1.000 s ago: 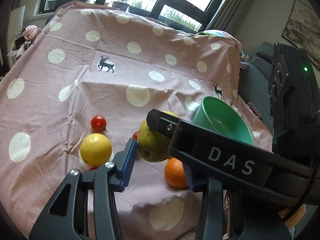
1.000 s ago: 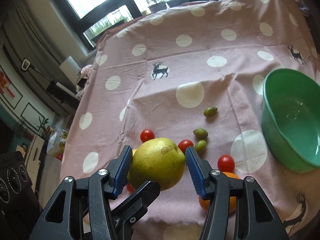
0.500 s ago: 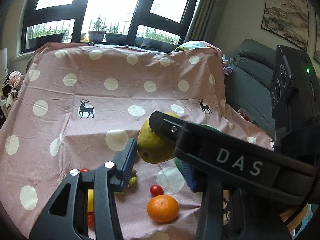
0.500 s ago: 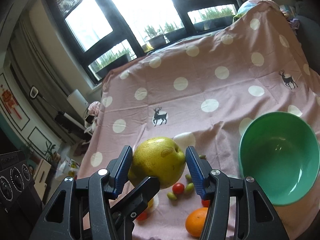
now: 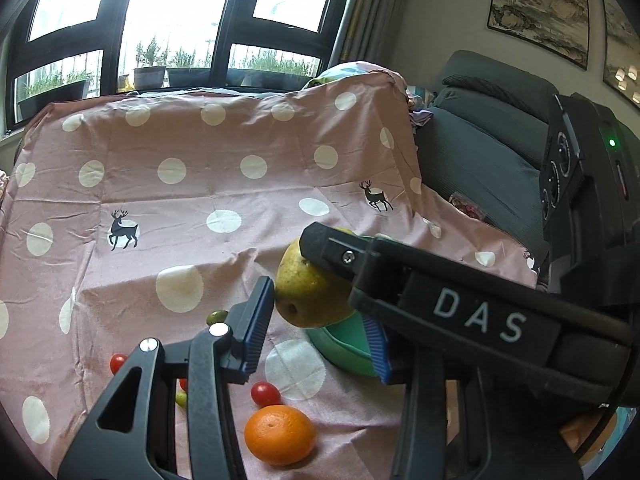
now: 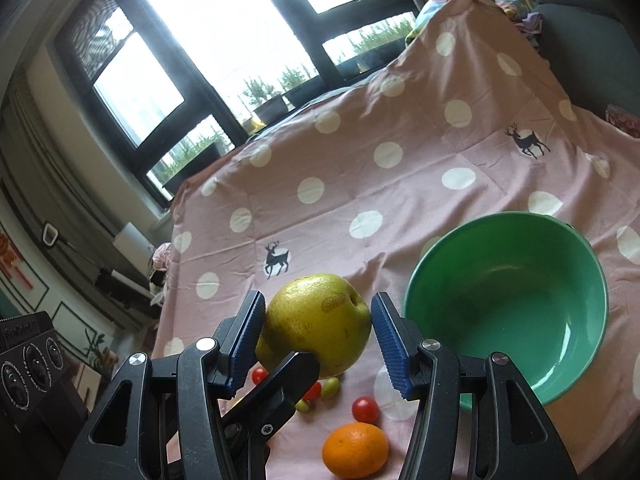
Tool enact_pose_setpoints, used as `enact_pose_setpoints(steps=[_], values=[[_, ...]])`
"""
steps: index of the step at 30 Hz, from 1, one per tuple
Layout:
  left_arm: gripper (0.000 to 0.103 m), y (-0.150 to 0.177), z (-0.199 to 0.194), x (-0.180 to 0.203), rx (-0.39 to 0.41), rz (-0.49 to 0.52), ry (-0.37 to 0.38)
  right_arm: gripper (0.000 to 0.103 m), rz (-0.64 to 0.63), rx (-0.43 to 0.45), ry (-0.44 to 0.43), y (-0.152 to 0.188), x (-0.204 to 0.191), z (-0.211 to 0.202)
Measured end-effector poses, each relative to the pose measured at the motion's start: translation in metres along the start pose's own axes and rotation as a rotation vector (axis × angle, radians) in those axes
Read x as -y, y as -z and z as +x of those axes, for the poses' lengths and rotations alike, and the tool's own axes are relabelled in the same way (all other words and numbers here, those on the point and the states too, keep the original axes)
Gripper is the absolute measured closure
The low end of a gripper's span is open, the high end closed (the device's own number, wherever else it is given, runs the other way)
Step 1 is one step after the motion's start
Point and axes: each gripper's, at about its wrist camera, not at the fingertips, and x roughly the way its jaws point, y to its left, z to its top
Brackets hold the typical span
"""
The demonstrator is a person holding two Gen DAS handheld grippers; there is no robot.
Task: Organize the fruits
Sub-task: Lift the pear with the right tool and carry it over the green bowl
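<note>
Right wrist view: the right tongs (image 6: 318,338) clamp a pear (image 6: 316,322) between ribbed blue pads (image 6: 386,340), both pads pressed to its sides. The pear is yellow-green, round and faintly speckled, with a brown scuff near its stem dimple, and it hangs above the desk (image 6: 360,184), left of the bowl (image 6: 506,300). The bowl is smooth green with a thin round rim; its hollow holds no fruit.

A pink cloth (image 6: 400,128) with white dots and black deer prints covers the desk, creased and sagging at the far corner. Below the pear lie an orange (image 6: 355,455) with a pebbled skin, glossy red cherry tomatoes (image 6: 365,409) and small green oval fruits (image 6: 330,386), all close together near the front edge. The far half of the cloth is bare.

Left wrist view: the left tongs (image 5: 316,332) are spread apart and grip nothing; one blue pad (image 5: 260,326) stands just beside the pear (image 5: 308,296), and whether it touches cannot be told. The black body of the right tool crosses the frame in front and hides most of the bowl (image 5: 340,346). The orange (image 5: 280,434) sits near the front edge with a tomato (image 5: 265,393) just behind it. A grey sofa (image 5: 484,160) stands past the desk's right edge.
</note>
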Motion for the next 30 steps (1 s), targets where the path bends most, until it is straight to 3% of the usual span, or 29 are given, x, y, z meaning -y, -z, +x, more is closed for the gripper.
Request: enact_pose_setpoints(steps=[16, 30], values=[[0.061, 0.000, 0.037, 0.049, -0.049, 0.067, 0.090, 0.046, 0.098, 0.047, 0.070, -0.007, 0.057, -0.025], [0.061, 0.005, 0.069, 0.061, -0.121, 0.065, 0.166, 0.046, 0.163, 0.020, 0.148, -0.007, 0.092, -0.021]])
